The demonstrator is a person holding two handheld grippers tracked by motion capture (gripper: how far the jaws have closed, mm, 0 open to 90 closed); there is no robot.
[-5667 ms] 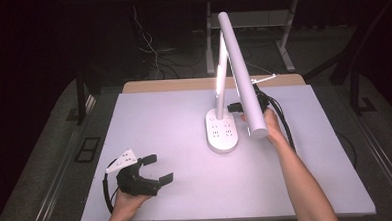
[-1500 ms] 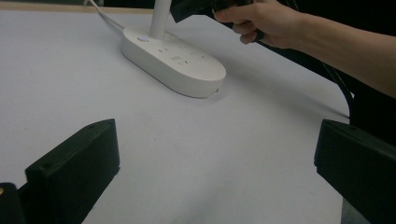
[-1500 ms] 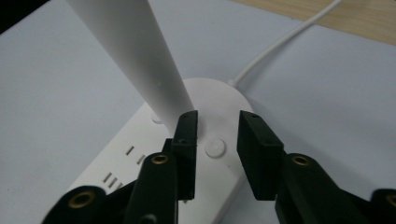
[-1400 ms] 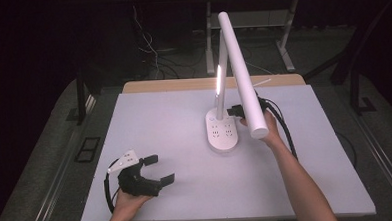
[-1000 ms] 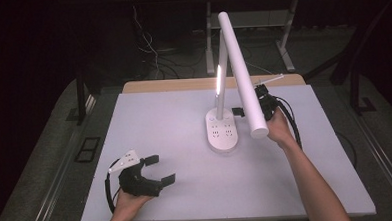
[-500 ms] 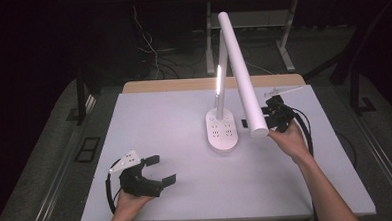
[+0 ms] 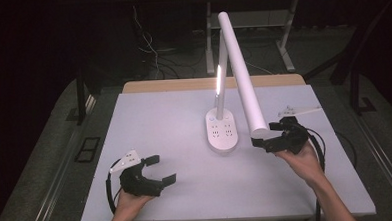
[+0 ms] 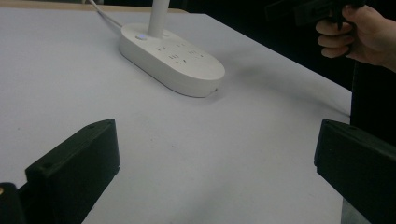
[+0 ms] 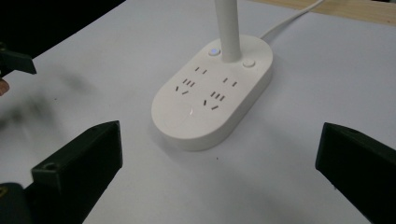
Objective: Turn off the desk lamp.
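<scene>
Nearest to the person, two forearms come in from the bottom edge of the high view, and each hand holds one black gripper. The left gripper (image 7: 155, 169) rests low over the near left part of the white table (image 7: 159, 117). Its two jaws stand wide apart with nothing between them; in the left gripper view there is only bare table surface between the two black jaw blocks.

A little farther, on the right side, the right gripper (image 7: 270, 134) is held by the right hand (image 7: 301, 158) just beside the lower end of the lamp head. Its jaws have just been opening, and now they stand wide apart and hold nothing. In the right gripper view the two jaws frame the lamp base without touching it.

In the middle of the table stands one desk lamp (image 7: 237, 68). Its white oval base (image 7: 222, 132) sits flat on the surface, between the two grippers and somewhat closer to the right one. On top of the base I count four groups of socket holes and two small round buttons (image 9: 214, 52), one on each side of the upright post. The long tube-shaped head slopes down toward the right gripper.

Behind the base, one white cable (image 9: 289, 18) runs toward the far wooden edge (image 7: 183, 84) of the table.
</scene>
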